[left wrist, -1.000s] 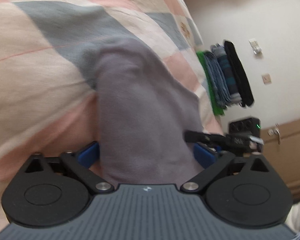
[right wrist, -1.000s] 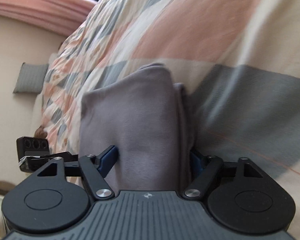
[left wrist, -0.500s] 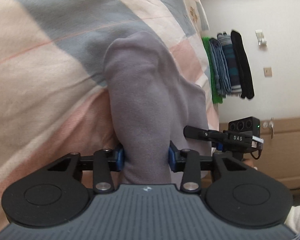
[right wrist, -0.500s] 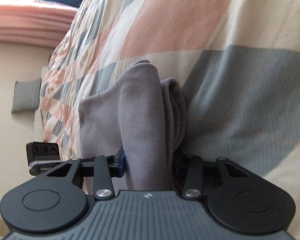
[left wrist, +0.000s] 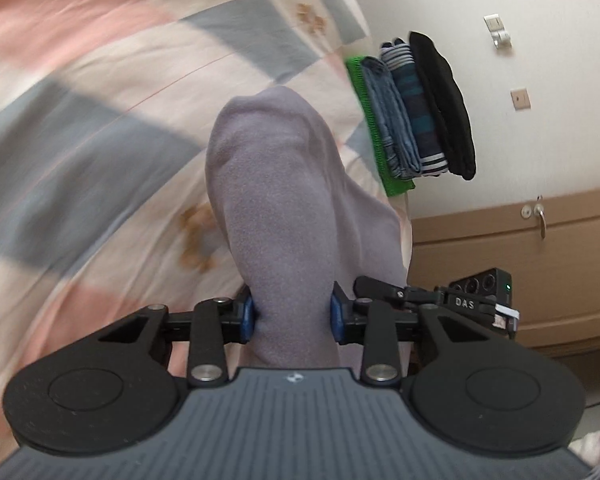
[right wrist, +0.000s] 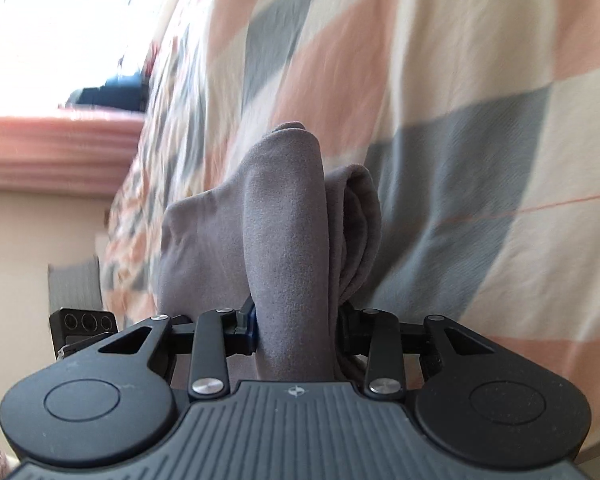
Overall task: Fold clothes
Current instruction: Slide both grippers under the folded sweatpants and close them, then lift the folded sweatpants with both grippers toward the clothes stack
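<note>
A folded grey fleece garment (left wrist: 276, 208) lies bunched over the checked bedspread (left wrist: 100, 80). My left gripper (left wrist: 292, 316) is shut on one end of it, its blue pads pressing the cloth from both sides. My right gripper (right wrist: 296, 324) is shut on the other end of the grey garment (right wrist: 284, 232), whose layered folds show on the right side. The right gripper's body (left wrist: 460, 300) shows beside the cloth in the left wrist view, and the left gripper's body (right wrist: 84, 328) shows in the right wrist view.
A stack of folded clothes (left wrist: 412, 112), green, blue, striped and black, sits at the bed's edge by the white wall. A wooden cabinet with a handle (left wrist: 540, 220) stands beyond. A pink curtain (right wrist: 56, 152) and a bright window are at the bed's far side.
Both grippers went from open around the grey garment to shut on it. Both views have since shifted and blurred, and the garment now looks raised off the bedspread.
</note>
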### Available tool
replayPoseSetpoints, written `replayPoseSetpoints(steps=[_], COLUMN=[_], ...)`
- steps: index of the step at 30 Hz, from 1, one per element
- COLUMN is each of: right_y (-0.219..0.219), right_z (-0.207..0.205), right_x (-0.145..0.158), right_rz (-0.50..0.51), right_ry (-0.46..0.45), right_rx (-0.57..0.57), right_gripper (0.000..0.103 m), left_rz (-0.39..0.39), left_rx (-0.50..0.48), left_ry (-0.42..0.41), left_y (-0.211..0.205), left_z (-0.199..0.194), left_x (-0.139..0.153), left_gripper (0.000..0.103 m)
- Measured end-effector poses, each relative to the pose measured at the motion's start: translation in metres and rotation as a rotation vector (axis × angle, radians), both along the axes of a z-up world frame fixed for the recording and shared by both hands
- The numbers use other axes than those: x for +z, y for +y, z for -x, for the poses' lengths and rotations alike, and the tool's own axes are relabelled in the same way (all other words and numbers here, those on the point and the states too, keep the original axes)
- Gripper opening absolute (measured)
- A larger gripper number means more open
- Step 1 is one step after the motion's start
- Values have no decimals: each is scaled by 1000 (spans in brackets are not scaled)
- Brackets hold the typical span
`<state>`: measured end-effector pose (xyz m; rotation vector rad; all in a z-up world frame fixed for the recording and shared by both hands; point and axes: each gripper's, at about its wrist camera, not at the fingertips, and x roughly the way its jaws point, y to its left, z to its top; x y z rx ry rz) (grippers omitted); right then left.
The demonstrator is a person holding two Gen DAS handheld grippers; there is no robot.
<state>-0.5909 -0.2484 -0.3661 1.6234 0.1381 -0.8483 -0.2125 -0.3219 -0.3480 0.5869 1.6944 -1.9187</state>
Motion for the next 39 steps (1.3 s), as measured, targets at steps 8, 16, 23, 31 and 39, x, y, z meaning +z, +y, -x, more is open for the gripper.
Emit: replayPoseSetpoints(steps=[8,16,23,31,39], right_y=[0,-13,-24,-52,-90], right_z=[65,101,132,177,229], right_x=[33,63,103,131,116], right_rz=[34,69,152,284,342], right_ry=[-2,12,-14,-20,-62], right_rx=[-137,-272,-420,-624,-861], right_gripper=[35,35,35,35,35], left_rz=[77,128,206,326,399], left_rx=[-96,-191,-305,-453,-608], left_ry=[9,18,45,76,45], left_y=[-43,-87,-141,-222,-302], left_z=[73,142,204,305,418], left_x=[32,61,108,144,148], left_gripper=[29,29,29,29,29])
